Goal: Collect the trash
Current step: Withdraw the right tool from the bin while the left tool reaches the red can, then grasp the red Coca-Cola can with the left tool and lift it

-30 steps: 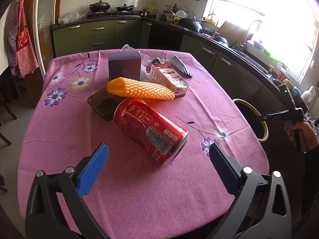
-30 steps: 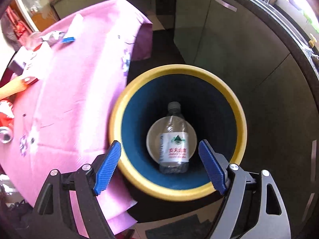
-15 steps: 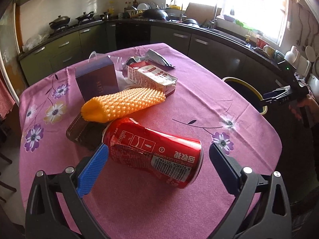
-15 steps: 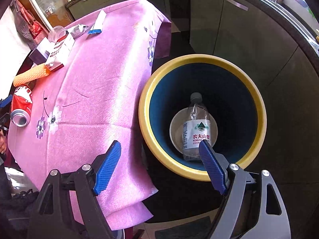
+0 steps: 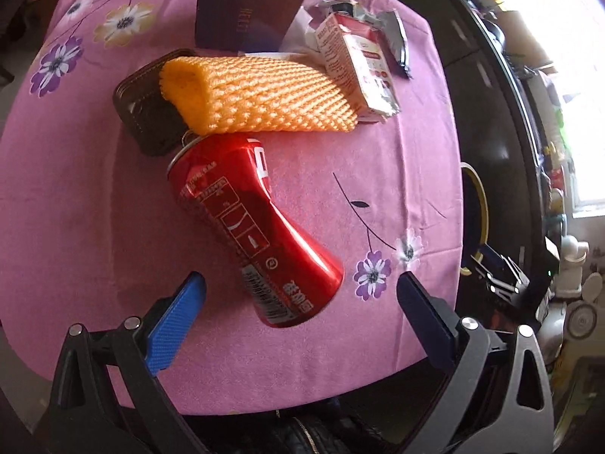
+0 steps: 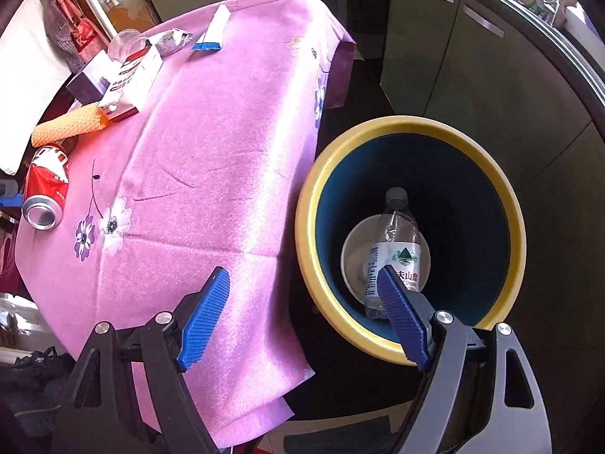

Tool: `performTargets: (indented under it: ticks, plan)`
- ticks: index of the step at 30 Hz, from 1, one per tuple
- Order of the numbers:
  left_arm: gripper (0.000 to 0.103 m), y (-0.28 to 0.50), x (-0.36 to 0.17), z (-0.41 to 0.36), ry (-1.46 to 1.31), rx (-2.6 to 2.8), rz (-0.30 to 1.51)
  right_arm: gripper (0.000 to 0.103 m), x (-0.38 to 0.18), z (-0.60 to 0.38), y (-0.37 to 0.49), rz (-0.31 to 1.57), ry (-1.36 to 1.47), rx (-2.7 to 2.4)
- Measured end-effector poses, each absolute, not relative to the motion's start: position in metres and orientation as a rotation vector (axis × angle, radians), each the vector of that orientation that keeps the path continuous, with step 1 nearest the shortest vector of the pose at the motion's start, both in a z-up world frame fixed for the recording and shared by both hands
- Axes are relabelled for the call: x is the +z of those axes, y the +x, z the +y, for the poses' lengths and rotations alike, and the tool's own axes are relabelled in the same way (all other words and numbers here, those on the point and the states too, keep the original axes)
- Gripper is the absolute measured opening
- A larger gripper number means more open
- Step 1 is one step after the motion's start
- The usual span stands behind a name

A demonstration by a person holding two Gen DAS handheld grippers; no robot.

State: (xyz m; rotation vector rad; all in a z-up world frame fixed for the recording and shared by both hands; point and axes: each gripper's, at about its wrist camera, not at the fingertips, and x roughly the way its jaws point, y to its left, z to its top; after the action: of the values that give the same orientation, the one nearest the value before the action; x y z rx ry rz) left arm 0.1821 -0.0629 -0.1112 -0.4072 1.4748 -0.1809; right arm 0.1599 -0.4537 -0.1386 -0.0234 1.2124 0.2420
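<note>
Your left tool [image 5: 300, 295] hangs spread wide over the worktop [image 5: 75, 227], its pads either side of the base end of one dented red can [image 5: 249, 227] without touching it. The can lies on its side, its top end tucked under one orange foam net sleeve [image 5: 261, 94]. That sleeve covers much of one dark tray [image 5: 143, 113], so you cannot see what the tray holds. Behind sit one purple box [image 5: 245, 11], cut off by the frame's top edge, and one red-and-white carton [image 5: 359, 64] (its print is too small to read).

Your right tool [image 6: 302, 314] is spread too, pinching nothing, poised above the worktop's edge beside one yellow-rimmed bin [image 6: 503, 189]. Inside the bin lies one clear water bottle [image 6: 397, 242], its lower part hidden behind your right pad.
</note>
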Motion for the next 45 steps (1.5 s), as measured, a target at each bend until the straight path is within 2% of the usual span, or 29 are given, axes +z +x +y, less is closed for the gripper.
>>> performTargets:
  ticks: [10,13,15,17,20,23,39,45]
  plan:
    - [0.093,0.207,-0.139,-0.063,-0.404,-0.007,1.596,0.08,-0.138,-0.438,0.14,1.192,-0.043,0.316]
    - [0.086,0.21,-0.139,-0.062,-0.394,-0.003,1.597,0.08,-0.135,-0.439,0.137,1.181,-0.041,0.319]
    - [0.077,0.211,-0.14,-0.061,-0.379,-0.005,1.606,0.08,-0.134,-0.44,0.136,1.177,-0.041,0.32]
    - [0.074,0.211,-0.142,-0.06,-0.375,-0.012,1.615,0.08,-0.133,-0.44,0.136,1.176,-0.039,0.321]
    - [0.059,0.21,-0.142,-0.059,-0.368,-0.032,1.622,0.08,-0.132,-0.439,0.136,1.173,-0.04,0.325]
    - [0.052,0.207,-0.139,-0.055,-0.346,-0.049,1.614,0.08,-0.132,-0.437,0.136,1.174,-0.042,0.332]
    - [0.05,0.141,-0.121,-0.02,-0.105,-0.133,1.61,0.08,-0.133,-0.429,0.132,1.187,-0.049,0.35]
    - [0.048,0.123,-0.096,-0.012,-0.027,-0.176,1.553,0.08,-0.131,-0.421,0.129,1.182,-0.058,0.367]
